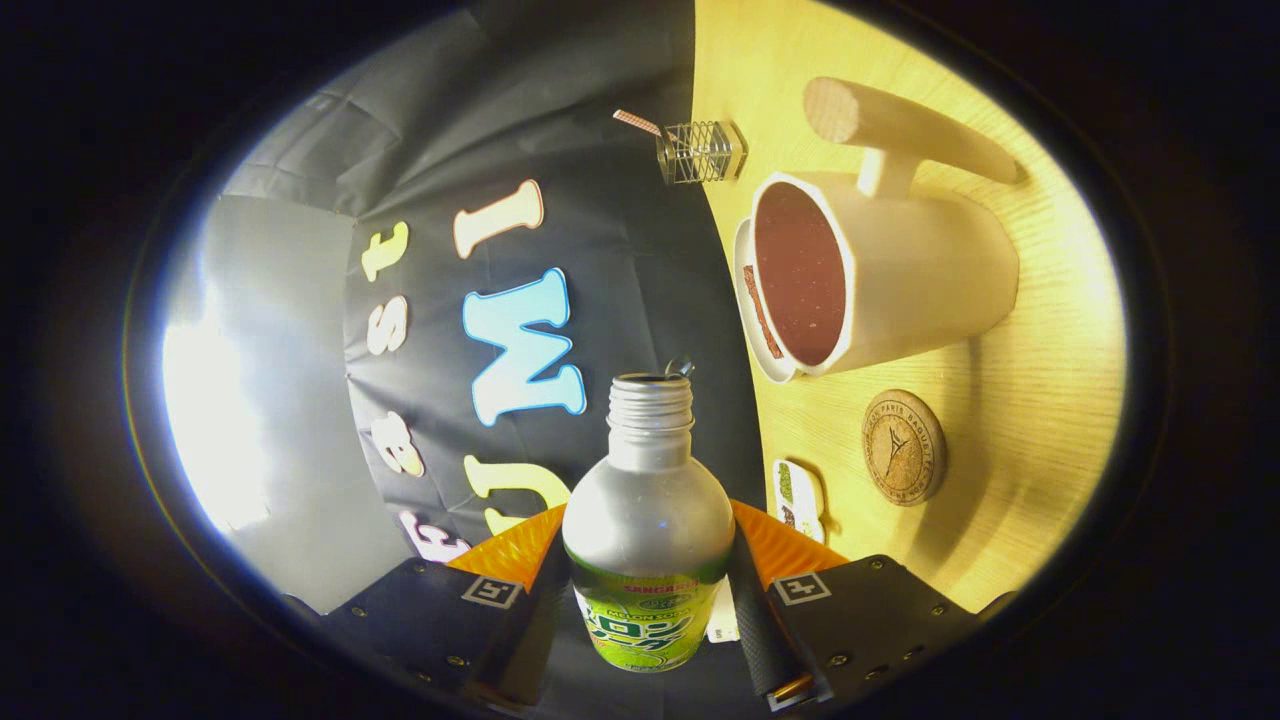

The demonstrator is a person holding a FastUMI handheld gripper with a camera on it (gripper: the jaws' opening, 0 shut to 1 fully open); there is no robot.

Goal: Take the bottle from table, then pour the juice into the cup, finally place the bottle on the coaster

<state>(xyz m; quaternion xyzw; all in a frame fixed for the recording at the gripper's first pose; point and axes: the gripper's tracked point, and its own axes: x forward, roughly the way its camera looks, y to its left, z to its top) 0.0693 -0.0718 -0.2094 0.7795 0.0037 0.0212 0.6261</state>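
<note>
Clearly, the bottle (pixel 648 520) is clamped between the two fingers of the tool (pixel 648 600), one finger pressed to each side of its body just below the shoulder, so the open threaded neck is left free for pouring. The whole view is rolled sideways, with the surface (pixel 1010 480) standing almost upright beside the bottle; this is judged to be the tilt of a pour. The neck is aimed near the cup (pixel 880 280), whose mouth is turned toward the camera and whose inside looks dark red, though whether juice is in it cannot be told. A wooden handle juts from the cup's side. The round coaster (pixel 903 447) is kept bare, just beside the cup, ready to receive the bottle. A small wire holder (pixel 700 152) is seen beyond the cup, near the booth's wall
</note>
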